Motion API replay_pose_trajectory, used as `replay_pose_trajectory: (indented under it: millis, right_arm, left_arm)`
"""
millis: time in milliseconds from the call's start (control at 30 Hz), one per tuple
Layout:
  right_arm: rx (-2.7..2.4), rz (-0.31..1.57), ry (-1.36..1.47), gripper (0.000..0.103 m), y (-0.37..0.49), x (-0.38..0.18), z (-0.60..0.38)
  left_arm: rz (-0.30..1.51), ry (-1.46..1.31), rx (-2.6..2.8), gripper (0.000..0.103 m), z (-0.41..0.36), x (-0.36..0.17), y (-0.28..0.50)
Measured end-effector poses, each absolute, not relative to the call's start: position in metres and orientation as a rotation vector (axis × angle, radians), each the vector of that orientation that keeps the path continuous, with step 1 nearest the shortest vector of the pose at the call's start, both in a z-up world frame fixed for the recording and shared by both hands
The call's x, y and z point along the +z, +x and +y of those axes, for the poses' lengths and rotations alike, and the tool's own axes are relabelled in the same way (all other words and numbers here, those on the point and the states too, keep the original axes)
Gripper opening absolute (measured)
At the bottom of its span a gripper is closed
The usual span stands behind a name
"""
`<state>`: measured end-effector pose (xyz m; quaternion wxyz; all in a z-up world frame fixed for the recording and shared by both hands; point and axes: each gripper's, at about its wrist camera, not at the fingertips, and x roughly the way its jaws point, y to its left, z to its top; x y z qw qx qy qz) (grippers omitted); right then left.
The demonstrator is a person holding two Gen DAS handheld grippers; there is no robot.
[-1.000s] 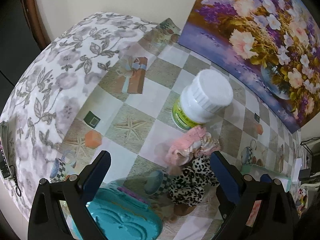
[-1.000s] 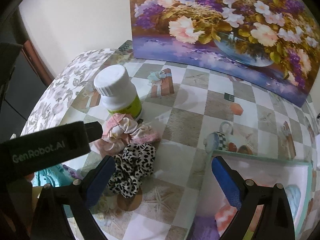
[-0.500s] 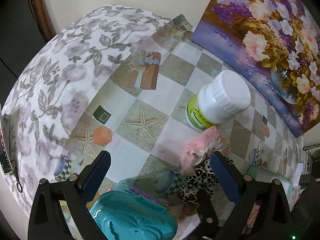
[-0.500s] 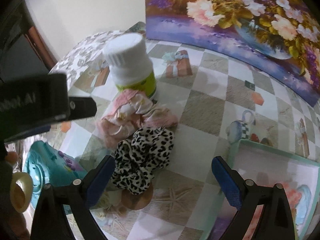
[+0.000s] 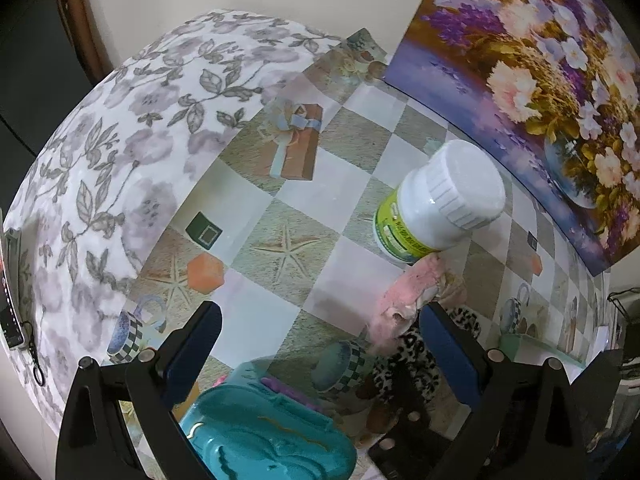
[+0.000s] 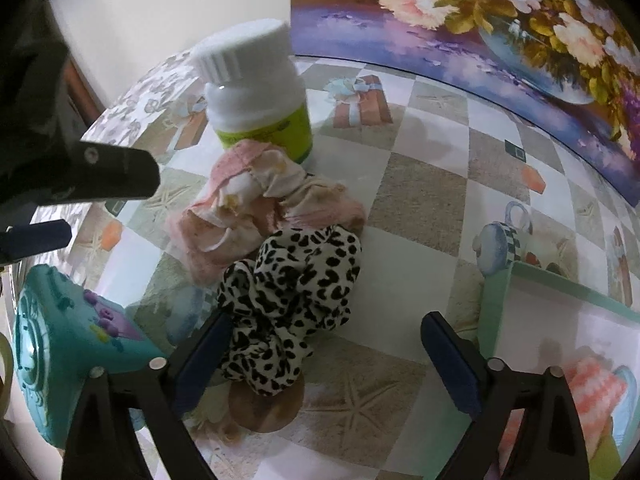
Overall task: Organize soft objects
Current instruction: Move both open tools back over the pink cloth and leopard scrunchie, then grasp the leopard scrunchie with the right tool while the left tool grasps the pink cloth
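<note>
A leopard-print scrunchie (image 6: 292,300) lies on the checked tabletop, touching a pink scrunchie (image 6: 248,208) behind it. My right gripper (image 6: 326,332) hangs just over the leopard one. Its jaws are closing, with the scrunchie between them close to the left finger, and the pads are not pressing on it. My left gripper (image 5: 320,320) stands open above the table with nothing gripped. The pink scrunchie (image 5: 404,300) and the leopard scrunchie (image 5: 408,364) sit beside its right finger. The left gripper's body (image 6: 100,172) shows at the left of the right wrist view.
A white bottle with a green label (image 6: 260,96) stands right behind the pink scrunchie. A teal case (image 5: 264,436) lies under the left gripper. A green-rimmed tray (image 6: 560,284) at the right holds a pink-and-white knit piece (image 6: 592,392). A flower painting (image 6: 480,12) leans at the back.
My right gripper has come down and nearer to the leopard scrunchie, and its fingers stand slightly closer together. The left gripper has hardly moved.
</note>
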<state>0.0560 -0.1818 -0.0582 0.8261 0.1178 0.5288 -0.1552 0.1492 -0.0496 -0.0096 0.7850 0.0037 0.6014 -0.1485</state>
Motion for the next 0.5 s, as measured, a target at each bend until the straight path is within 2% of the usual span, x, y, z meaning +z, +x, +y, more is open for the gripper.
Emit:
replay_pose_trajectory:
  millis: [367,500]
  right_arm:
    - [-0.332,1.091,0.374,0.059,0.046,-0.056,-0.212]
    - [-0.334,1.085,0.404,0.046,0.044,-0.056,-0.221]
  left_arm:
    - [1.214,0.077,-0.434,0.099,-0.087,-0.002,0.133]
    - [1.237,0.082,-0.471,0.092,-0.102,-0.012,0.128]
